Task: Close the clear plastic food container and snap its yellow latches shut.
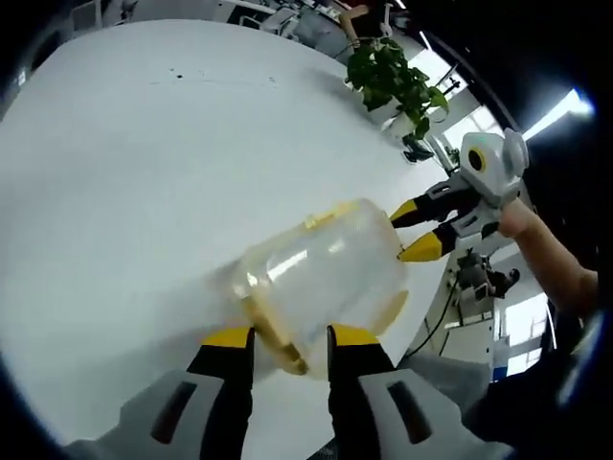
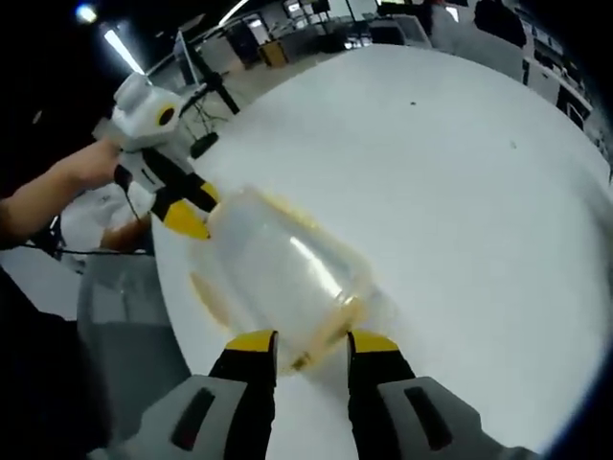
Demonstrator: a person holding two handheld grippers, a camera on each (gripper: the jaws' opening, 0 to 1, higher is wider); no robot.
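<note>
The left tongs (image 1: pixel 290 337) pinch one end of the clear container (image 1: pixel 321 285) at its yellow-edged rim. The right tongs (image 2: pixel 311 343) pinch its opposite end. The container hangs between them over the white bench (image 1: pixel 144 163), near a potted plant (image 1: pixel 395 79).

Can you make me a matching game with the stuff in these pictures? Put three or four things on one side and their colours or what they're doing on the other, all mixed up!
Things:
1. food container
2. plant
3. table
4. left gripper

Colours or states:
A. white and round-edged
B. green and leafy, at the far edge of the table
C. clear with yellow trim, held between both grippers
D. yellow-tipped jaws closed on one end of the container

Pairs: 1-C, 2-B, 3-A, 4-D
</note>
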